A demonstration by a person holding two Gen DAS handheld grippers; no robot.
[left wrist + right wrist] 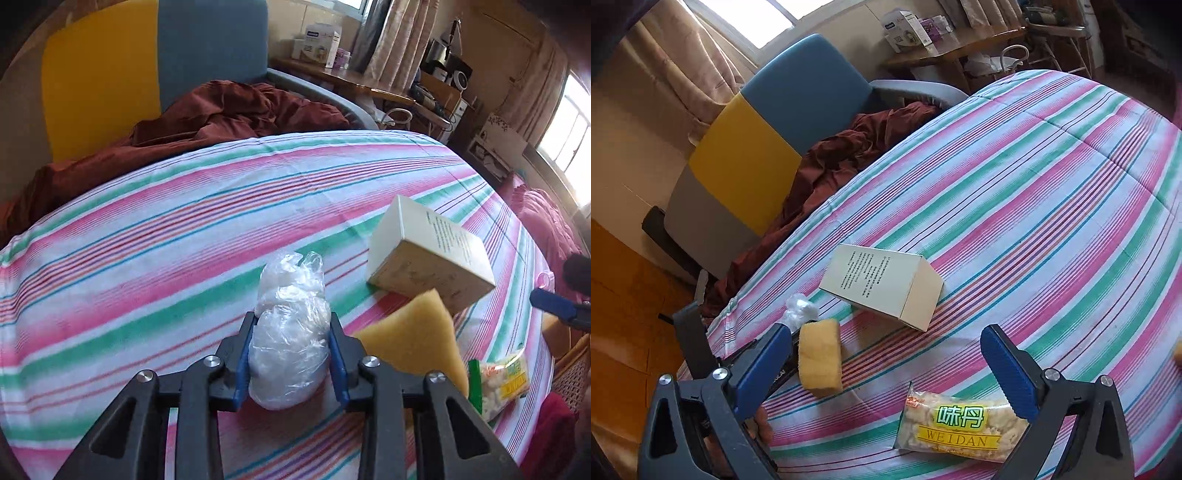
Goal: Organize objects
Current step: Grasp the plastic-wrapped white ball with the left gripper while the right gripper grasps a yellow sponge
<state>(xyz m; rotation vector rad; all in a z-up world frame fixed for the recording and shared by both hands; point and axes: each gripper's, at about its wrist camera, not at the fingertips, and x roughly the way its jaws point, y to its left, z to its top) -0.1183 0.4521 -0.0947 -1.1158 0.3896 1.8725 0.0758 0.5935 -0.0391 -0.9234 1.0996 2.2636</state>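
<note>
Left gripper is clamped on the crumpled clear plastic bag, blue pads pressing both its sides, low over the striped bedspread. Just right of it sits the yellow sponge, and beyond that the cream carton lies on its side. Right gripper hangs with its jaws spread wide, nothing between the pads, above the snack packet marked WEIDAN near the bed's edge. A rust-red blanket is bunched against the blue-and-yellow chair
</note>
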